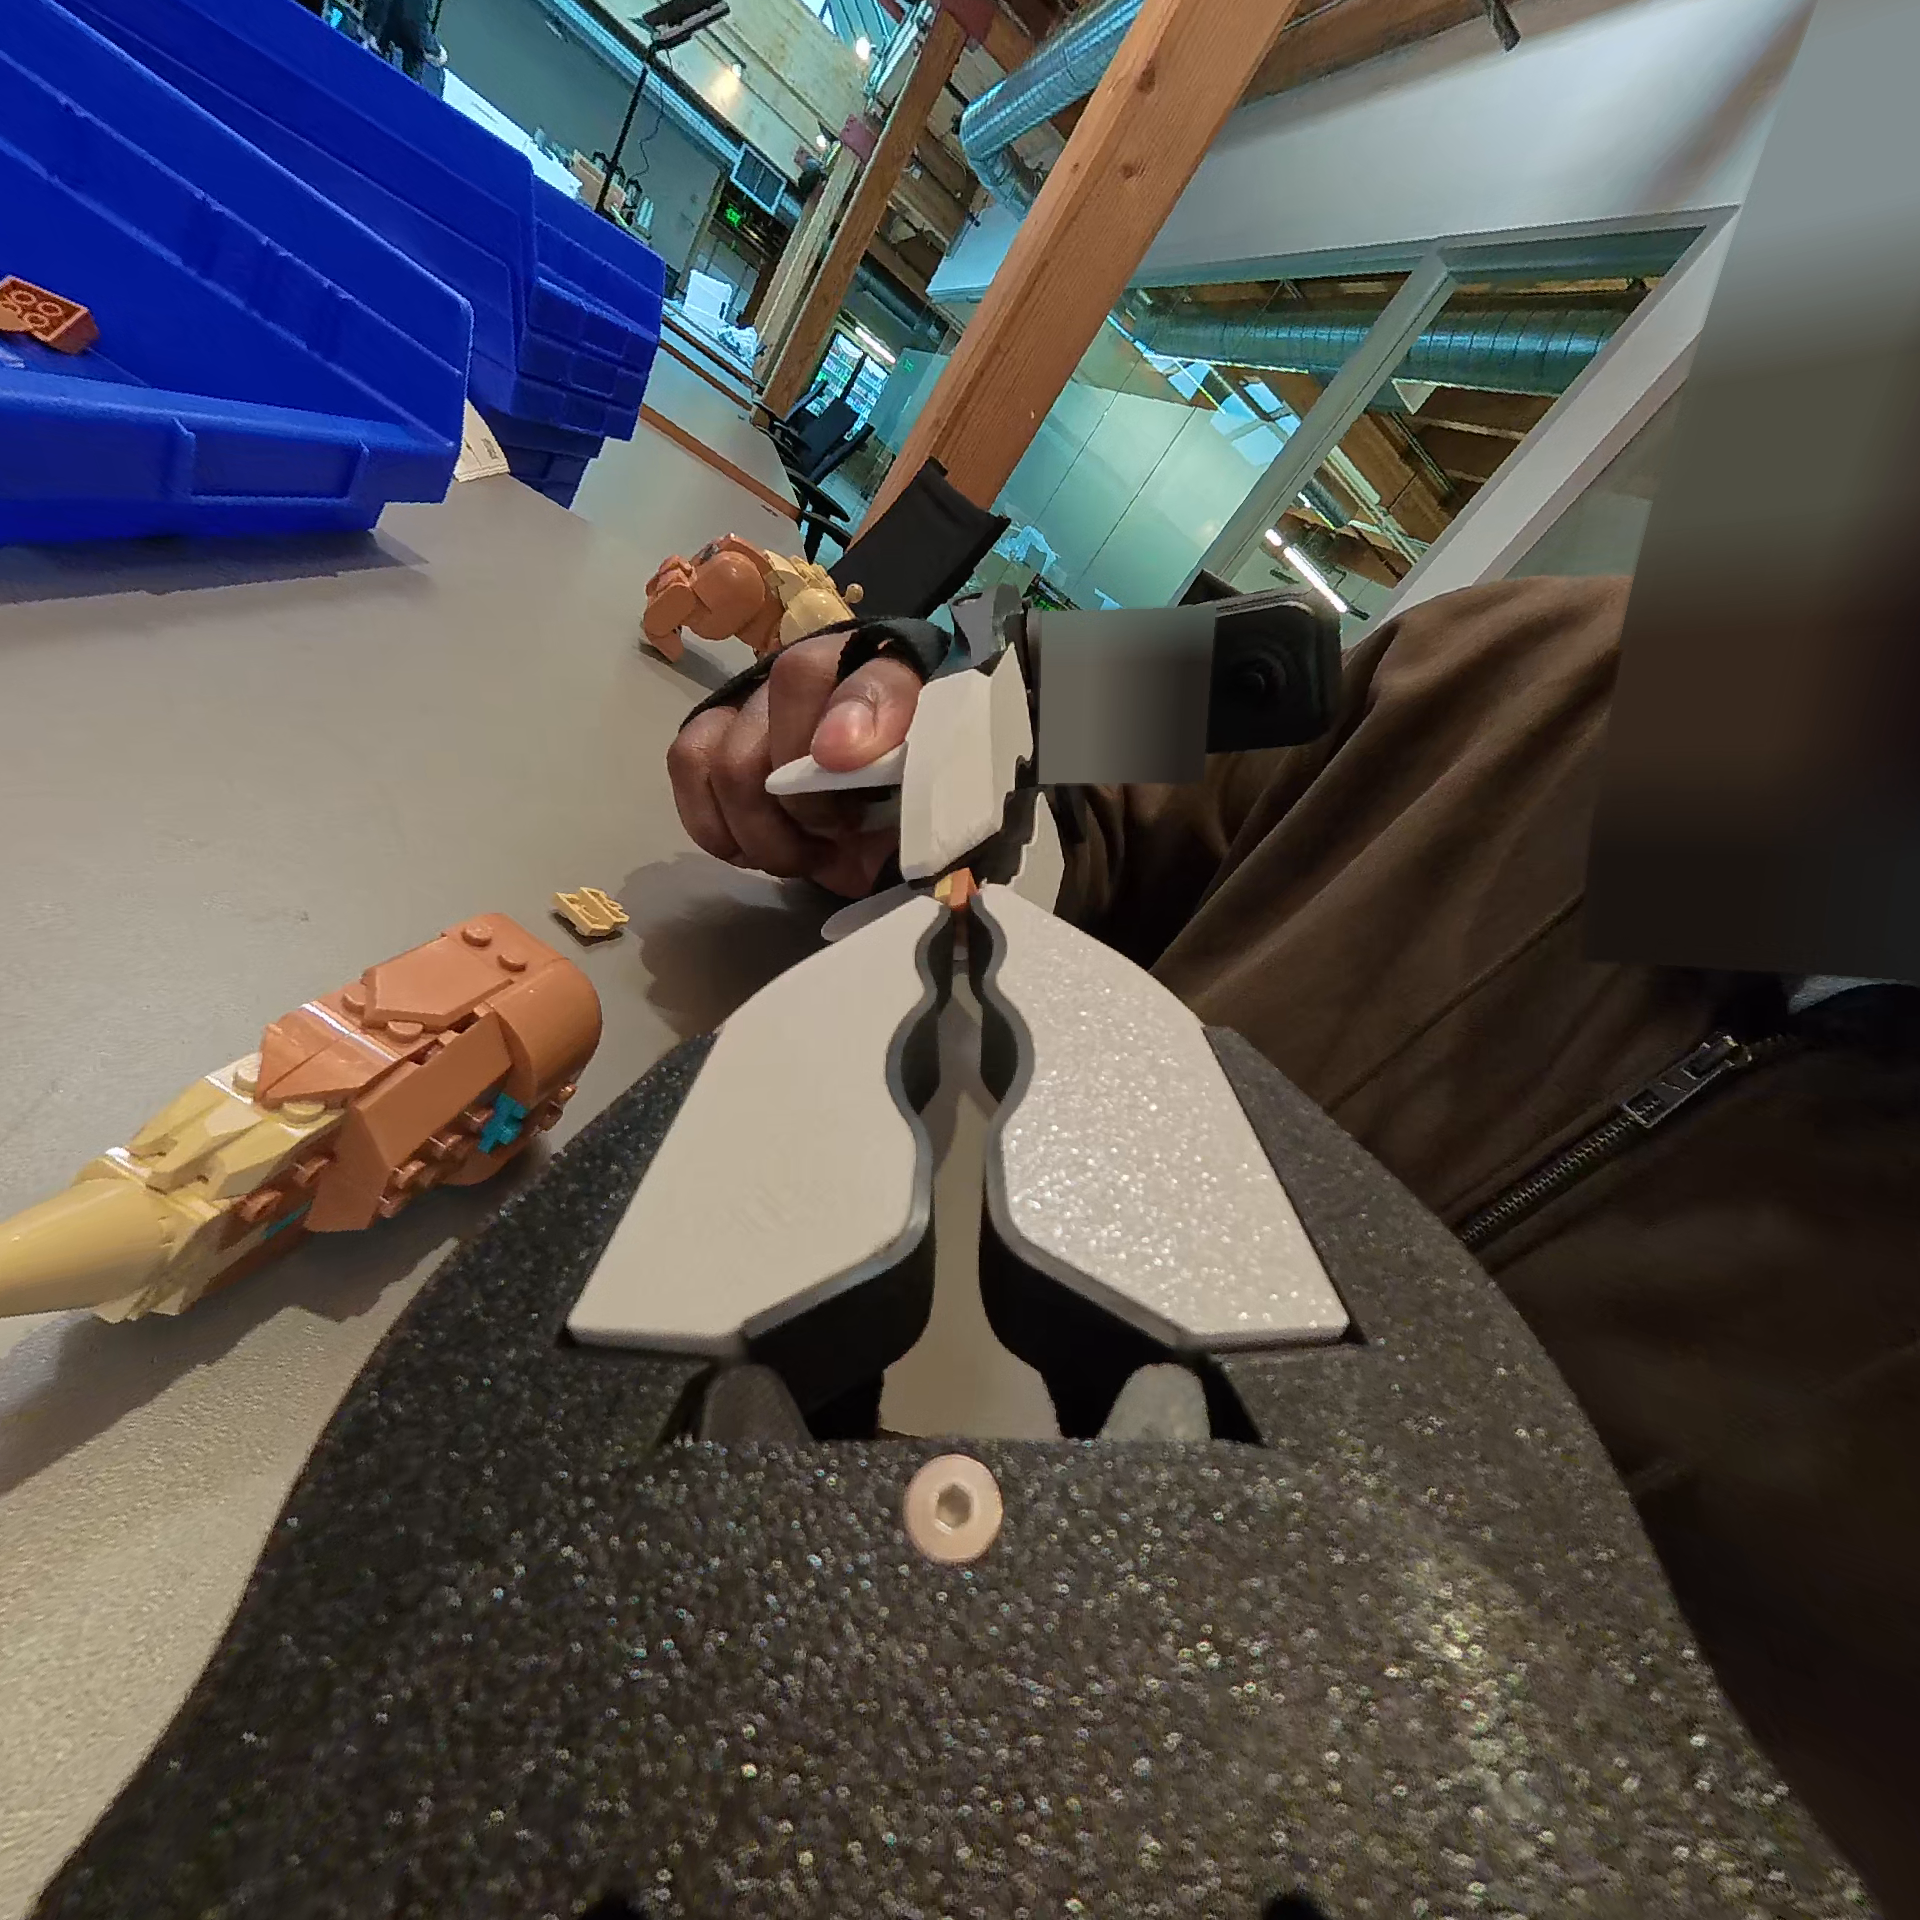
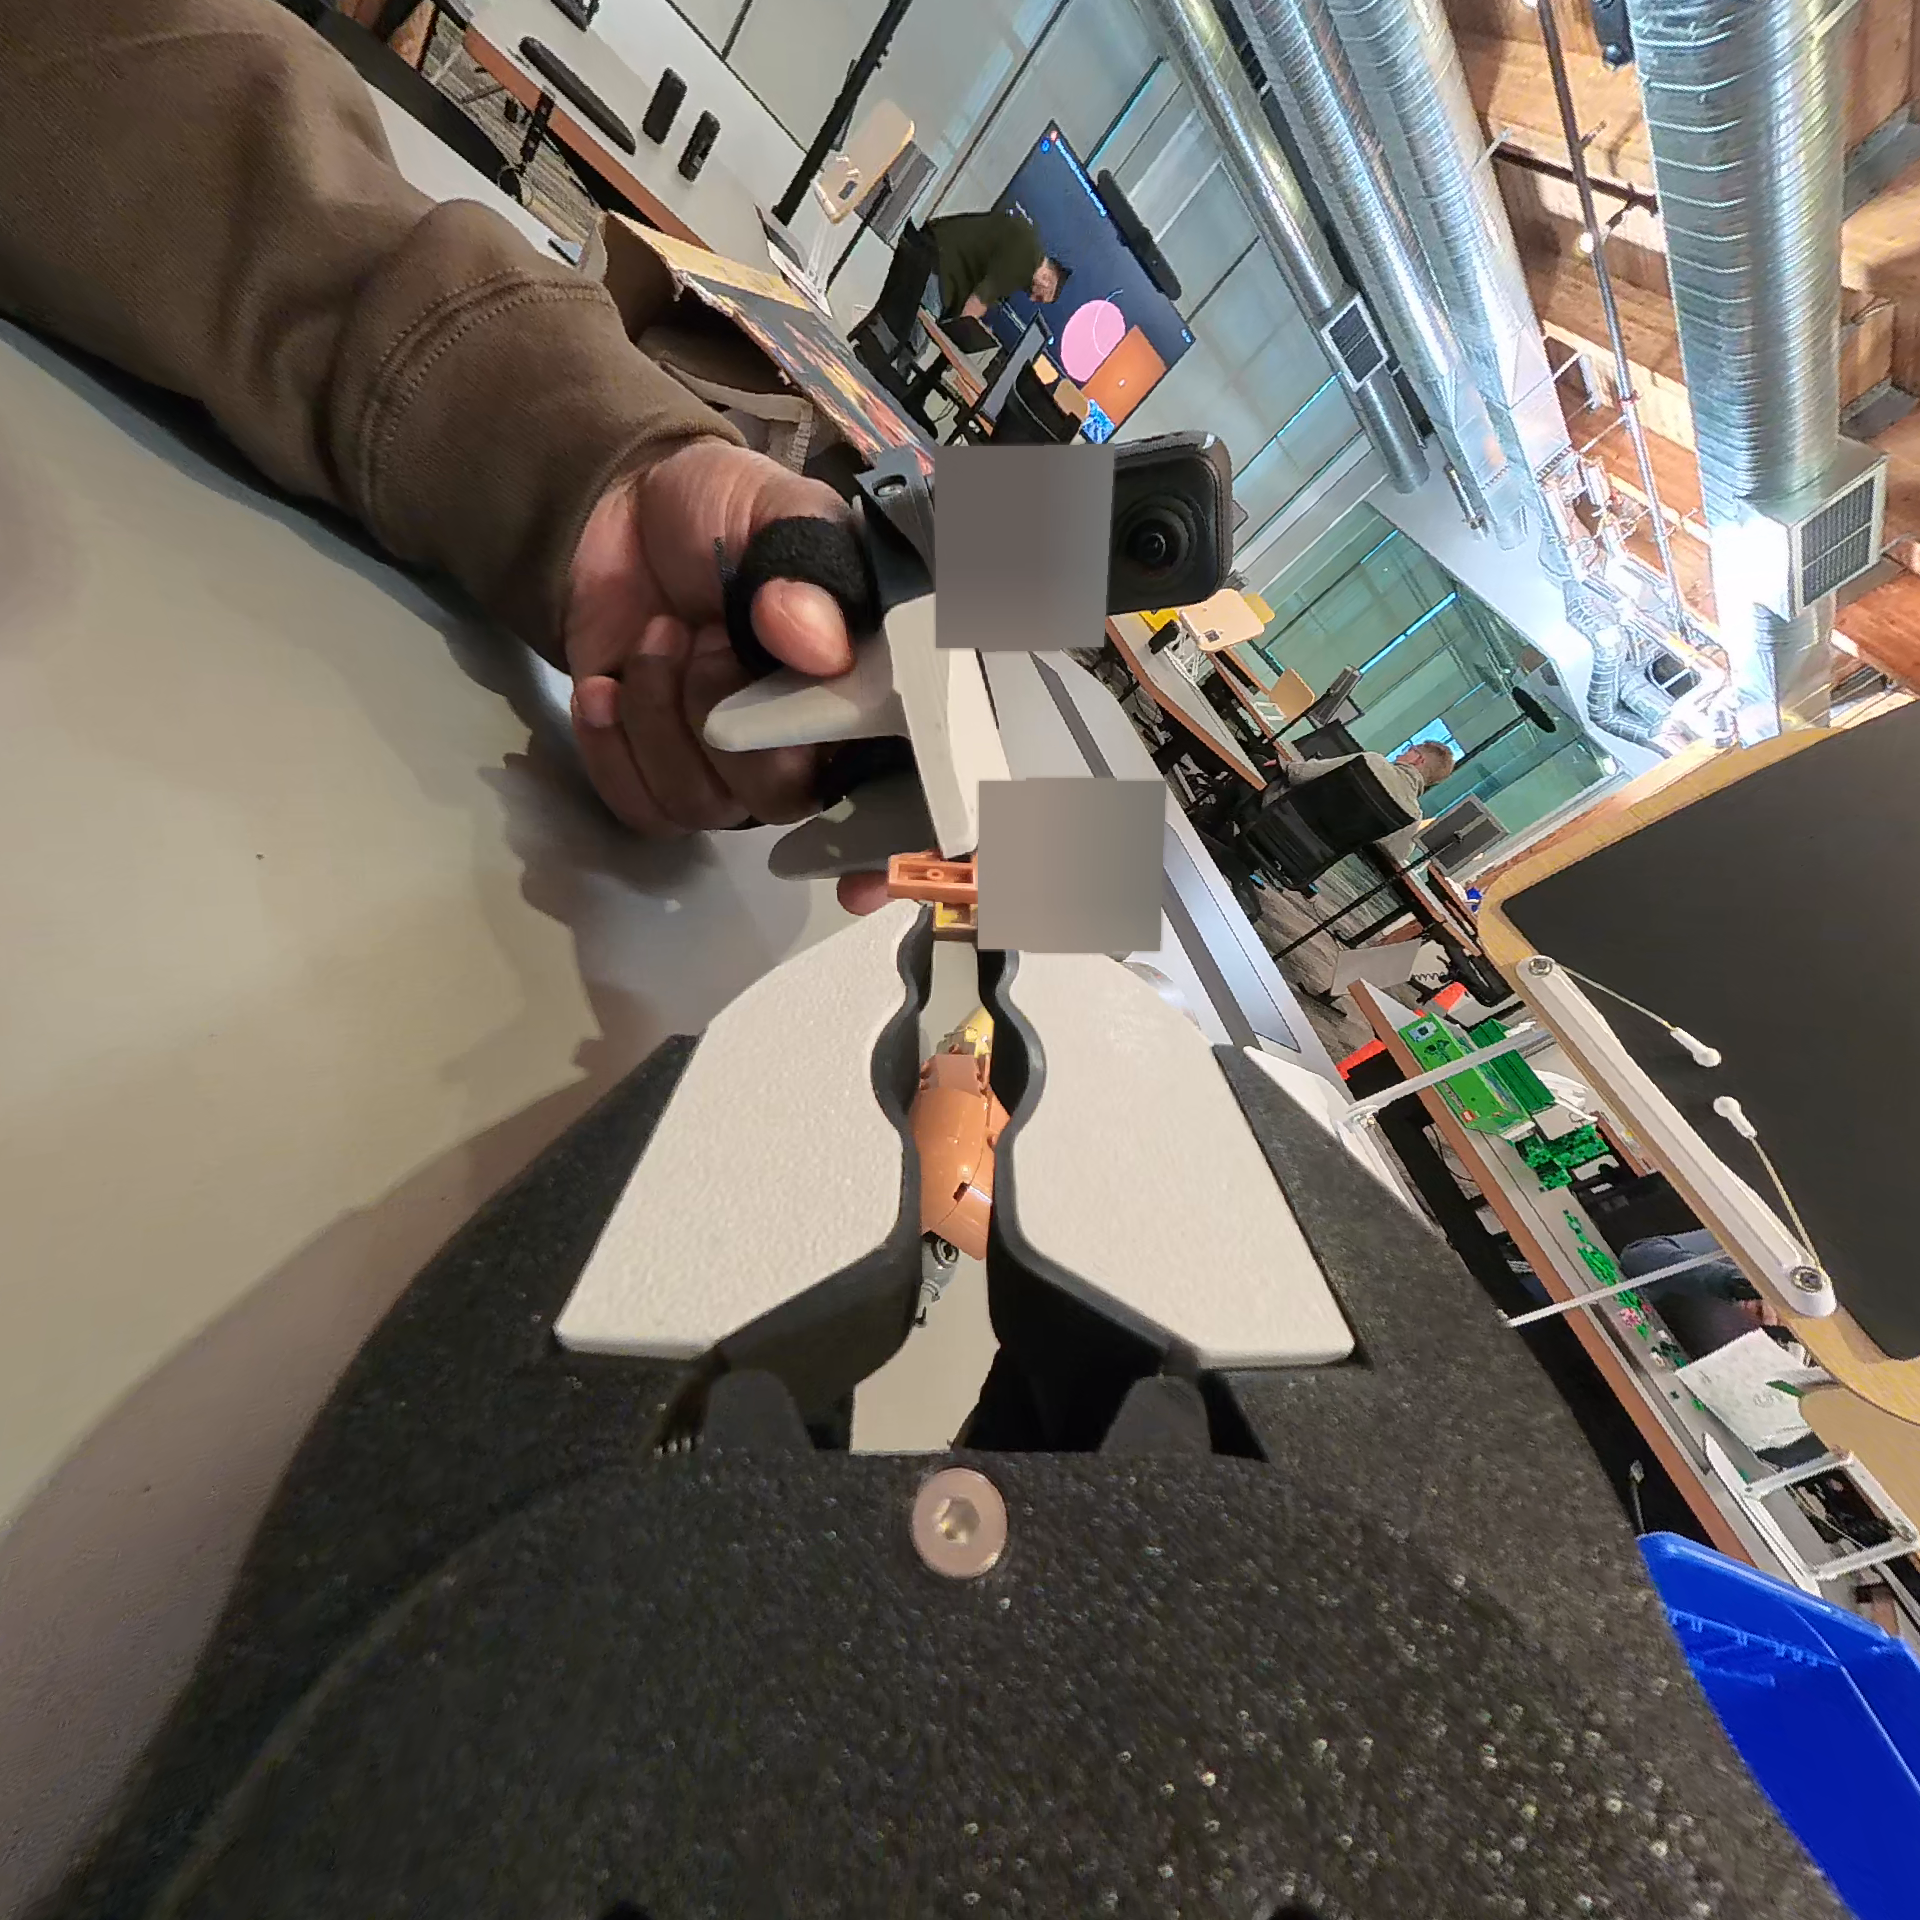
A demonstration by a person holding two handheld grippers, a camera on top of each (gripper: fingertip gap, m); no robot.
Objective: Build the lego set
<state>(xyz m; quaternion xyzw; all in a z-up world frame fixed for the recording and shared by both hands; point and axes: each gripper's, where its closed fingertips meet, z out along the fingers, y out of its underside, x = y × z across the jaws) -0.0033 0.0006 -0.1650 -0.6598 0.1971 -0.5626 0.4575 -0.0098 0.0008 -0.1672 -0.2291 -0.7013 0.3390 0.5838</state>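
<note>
My left gripper (image 1: pixel 961 920) is shut on a small orange plate (image 1: pixel 964 902) at its tips. My right gripper (image 2: pixel 953 940) is shut on a small yellow piece (image 2: pixel 954 916). The two grippers meet tip to tip above the grey table (image 1: pixel 312 748), and the orange plate (image 2: pixel 932 878) touches the yellow piece. The right gripper also shows in the left wrist view (image 1: pixel 951 868), held by a hand. The left gripper also shows in the right wrist view (image 2: pixel 883 873). An orange and tan tail assembly (image 1: pixel 343 1101) lies on the table to the left.
A small tan piece (image 1: pixel 592 912) lies near the tail assembly. An orange and tan body assembly (image 1: pixel 738 597) sits farther back and shows through my right fingers' gap (image 2: pixel 956 1132). Blue bins (image 1: pixel 260 343) stand at the far left, one holding a brown brick (image 1: pixel 42 312). The grippers are tip to tip, or close to it.
</note>
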